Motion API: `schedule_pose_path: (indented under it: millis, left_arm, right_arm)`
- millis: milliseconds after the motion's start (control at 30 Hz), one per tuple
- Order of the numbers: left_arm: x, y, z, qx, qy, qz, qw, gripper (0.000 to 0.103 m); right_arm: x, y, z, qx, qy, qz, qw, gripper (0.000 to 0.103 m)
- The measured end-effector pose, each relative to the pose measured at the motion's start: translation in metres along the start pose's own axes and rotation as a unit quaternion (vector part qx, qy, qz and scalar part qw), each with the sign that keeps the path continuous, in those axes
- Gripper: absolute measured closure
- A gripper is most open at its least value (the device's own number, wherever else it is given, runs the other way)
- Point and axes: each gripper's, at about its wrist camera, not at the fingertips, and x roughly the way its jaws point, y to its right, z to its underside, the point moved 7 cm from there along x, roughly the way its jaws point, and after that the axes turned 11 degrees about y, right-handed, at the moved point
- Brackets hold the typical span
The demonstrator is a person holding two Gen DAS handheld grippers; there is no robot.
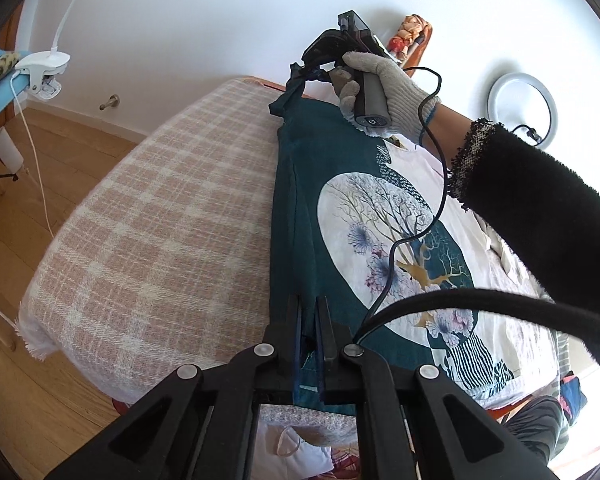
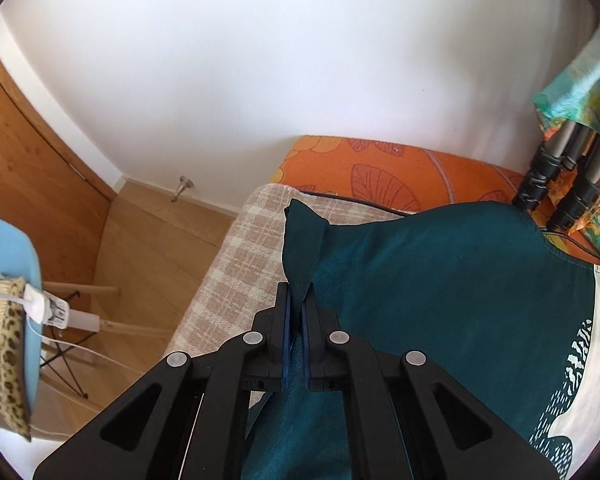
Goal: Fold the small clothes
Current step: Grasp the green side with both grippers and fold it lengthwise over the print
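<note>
At the far left of the room stands a light-blue chair point(image 2: 4, 280) draped with a leopard-print cloth point(image 2: 8, 364), a white clip-on lamp clamp point(image 1: 44, 70) and its cable fixed to it, on a pale wooden floor point(image 1: 80, 152) below a plain white wall point(image 2: 260, 60). Next comes the work surface, a bed covered by a pink-and-cream checked woven blanket point(image 1: 160, 220), with an orange leaf-patterned cover point(image 2: 400, 176) showing at its far end.

On the blanket lies the task's thing, a dark teal small shirt with a white oval tree print point(image 1: 300, 200), spread lengthwise. The left claw point(image 1: 308, 320) is pressed together on the near part of the shirt's left edge, teal fabric pinched between its fingers. The right claw point(image 2: 296, 300), held by a grey-gloved hand point(image 1: 380, 92), pinches the same edge at the far end, where a peak of cloth stands up between its pads. Gripping both ends of one long side keeps that edge taut and straight, which looks like preparation for carrying it across the print in a lengthwise fold.

Under the shirt's right side lies a white garment point(image 1: 480, 240). Farther right, a round white ring light point(image 1: 520, 104) shows against the wall, and black tripod legs point(image 2: 560, 184) stand under a turquoise-and-orange patterned scarf point(image 2: 580, 92).
</note>
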Motion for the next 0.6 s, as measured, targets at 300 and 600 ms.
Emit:
schedule_pose_path:
  millis: [300,600]
  left_arm:
    - [0.019,0.056,0.020,0.064,-0.039,0.046,0.9961,0.101]
    - [0.030,0.089,0.040,0.100,-0.071,0.070,0.9900,0.100]
  right_arm:
    - [-0.046,0.089,0.012,0.060,0.017,0.037,0.997,0.100]
    - [-0.043,0.141,0.034,0.061,-0.015,0.095,0.994,0.099]
